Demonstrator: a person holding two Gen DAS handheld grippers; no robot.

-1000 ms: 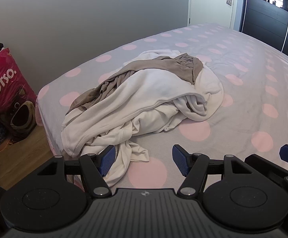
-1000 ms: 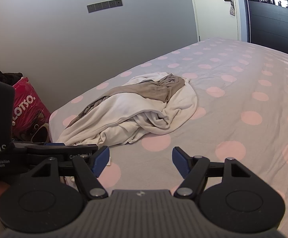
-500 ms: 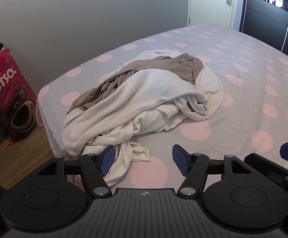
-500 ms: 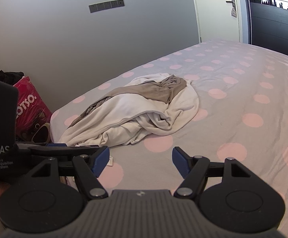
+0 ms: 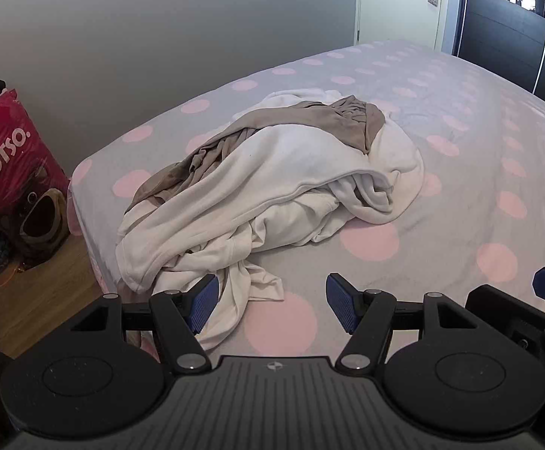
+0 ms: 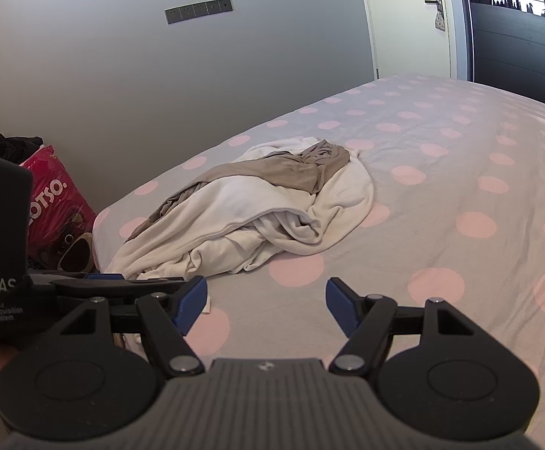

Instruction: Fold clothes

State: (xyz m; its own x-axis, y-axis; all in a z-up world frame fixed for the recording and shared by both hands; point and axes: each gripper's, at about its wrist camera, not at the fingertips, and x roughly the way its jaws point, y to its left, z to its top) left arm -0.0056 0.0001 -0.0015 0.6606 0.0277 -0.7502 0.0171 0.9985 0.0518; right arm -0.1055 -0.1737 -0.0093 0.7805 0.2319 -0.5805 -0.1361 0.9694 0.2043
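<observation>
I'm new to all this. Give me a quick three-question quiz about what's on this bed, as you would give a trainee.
1. True or false: the brown garment lies on top of the white garment.
2. Are the left claw and right claw open or shut?
3. The red bag stands: A) on the bed, B) on the floor beside it.

Key: 1 true; 2 open; 3 B.

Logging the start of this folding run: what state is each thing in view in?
Left hand-held gripper: open, empty, above the bed's near edge.
Right hand-held gripper: open, empty.
White garment: crumpled, unfolded, on the bed.
Taupe garment: draped over the white one, unfolded.
Door: shut, as far as I can tell.
Pink bag: upright on the floor.
</observation>
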